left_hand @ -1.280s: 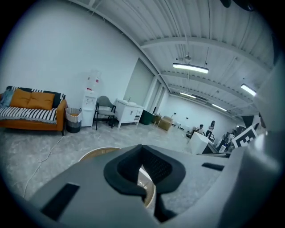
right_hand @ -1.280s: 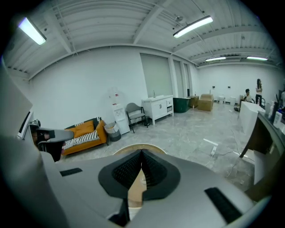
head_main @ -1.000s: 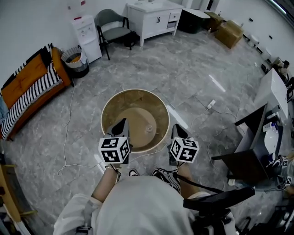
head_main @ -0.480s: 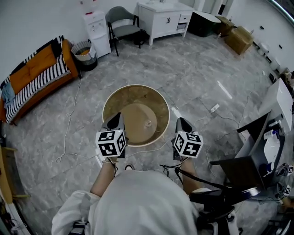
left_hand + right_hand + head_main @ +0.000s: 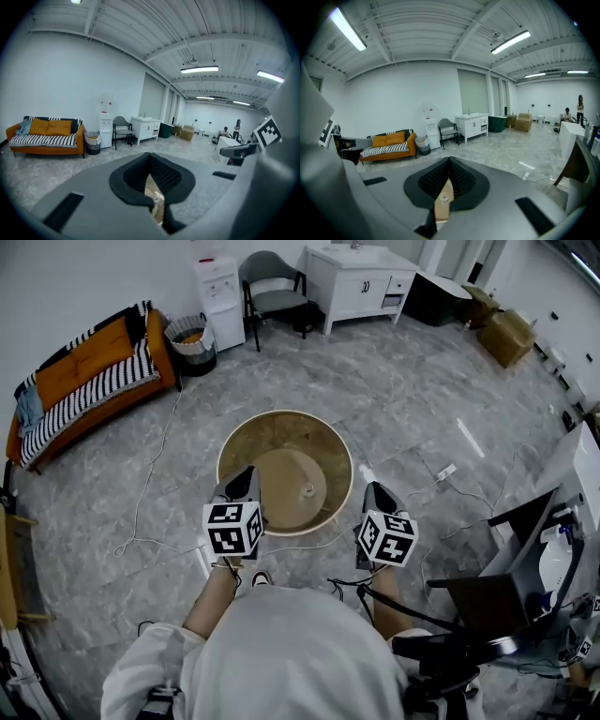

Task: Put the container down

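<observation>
- the left claw (image 5: 246, 487) was shut tight on the near-left rim of the container (image 5: 281, 439); in the left gripper view a tan strip of that rim (image 5: 158, 205) sat pinched where the left claw (image 5: 151, 165) met.
- the right claw (image 5: 374, 499) was clamped the same way on the near-right rim, with a tan sliver (image 5: 443, 200) between its closed pads (image 5: 449, 171).
- the container, a wide round tan tub with a small knob at the centre of its bottom, hung between the two claws in front of the person, over the grey marbled floor (image 5: 422, 399); whether it touched the floor could not be told.
- farther off along the wall stood an orange sofa (image 5: 89, 381), a bin (image 5: 192, 338), a water dispenser (image 5: 217, 287), a chair (image 5: 272, 292) and a white cabinet (image 5: 361, 277).
</observation>
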The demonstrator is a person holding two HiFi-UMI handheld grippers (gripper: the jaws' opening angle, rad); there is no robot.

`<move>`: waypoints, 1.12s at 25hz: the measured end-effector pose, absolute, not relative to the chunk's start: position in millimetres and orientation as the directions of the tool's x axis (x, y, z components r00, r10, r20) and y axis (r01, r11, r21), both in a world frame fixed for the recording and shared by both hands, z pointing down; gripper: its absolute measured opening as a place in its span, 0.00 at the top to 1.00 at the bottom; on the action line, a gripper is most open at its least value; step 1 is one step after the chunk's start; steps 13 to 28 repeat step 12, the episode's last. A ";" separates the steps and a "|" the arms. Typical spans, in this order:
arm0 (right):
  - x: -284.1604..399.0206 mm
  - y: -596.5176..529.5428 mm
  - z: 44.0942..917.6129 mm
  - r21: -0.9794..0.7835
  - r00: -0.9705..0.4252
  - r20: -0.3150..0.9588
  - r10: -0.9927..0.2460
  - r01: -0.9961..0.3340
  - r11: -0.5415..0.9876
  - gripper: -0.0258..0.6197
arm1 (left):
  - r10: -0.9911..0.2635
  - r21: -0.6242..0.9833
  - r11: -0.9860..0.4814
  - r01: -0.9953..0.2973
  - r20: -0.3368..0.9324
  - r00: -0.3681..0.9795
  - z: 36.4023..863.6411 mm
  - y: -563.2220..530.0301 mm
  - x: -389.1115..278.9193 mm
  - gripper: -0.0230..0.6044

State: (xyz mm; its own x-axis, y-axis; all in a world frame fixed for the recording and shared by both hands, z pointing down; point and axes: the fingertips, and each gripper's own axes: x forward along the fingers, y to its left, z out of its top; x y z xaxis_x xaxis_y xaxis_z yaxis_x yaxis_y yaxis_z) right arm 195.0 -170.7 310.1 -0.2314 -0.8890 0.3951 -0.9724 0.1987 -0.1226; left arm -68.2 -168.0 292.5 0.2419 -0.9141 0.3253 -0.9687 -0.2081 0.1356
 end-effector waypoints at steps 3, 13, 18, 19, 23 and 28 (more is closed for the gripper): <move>190.6 -169.8 310.0 -0.126 -0.239 0.396 -0.887 -0.971 0.205 0.92 | -0.913 0.129 -0.207 -0.970 0.330 0.239 293.2 -165.6 -71.0 0.95; 186.0 -174.6 315.7 -0.130 -0.244 0.406 -0.881 -0.969 0.209 0.92 | -0.908 0.124 -0.214 -0.969 0.340 0.244 301.0 -170.2 -71.7 0.95; 186.0 -174.6 315.7 -0.130 -0.244 0.406 -0.881 -0.969 0.209 0.92 | -0.908 0.124 -0.214 -0.969 0.340 0.244 301.0 -170.2 -71.7 0.95; 186.0 -174.6 315.7 -0.130 -0.244 0.406 -0.881 -0.969 0.209 0.92 | -0.908 0.124 -0.214 -0.969 0.340 0.244 301.0 -170.2 -71.7 0.95; 186.0 -174.6 315.7 -0.130 -0.244 0.406 -0.881 -0.969 0.209 0.92 | -0.908 0.124 -0.214 -0.969 0.340 0.244 301.0 -170.2 -71.7 0.95; 186.0 -174.6 315.7 -0.130 -0.244 0.406 -0.881 -0.969 0.209 0.92 | -0.908 0.124 -0.214 -0.969 0.340 0.244 301.0 -170.2 -71.7 0.95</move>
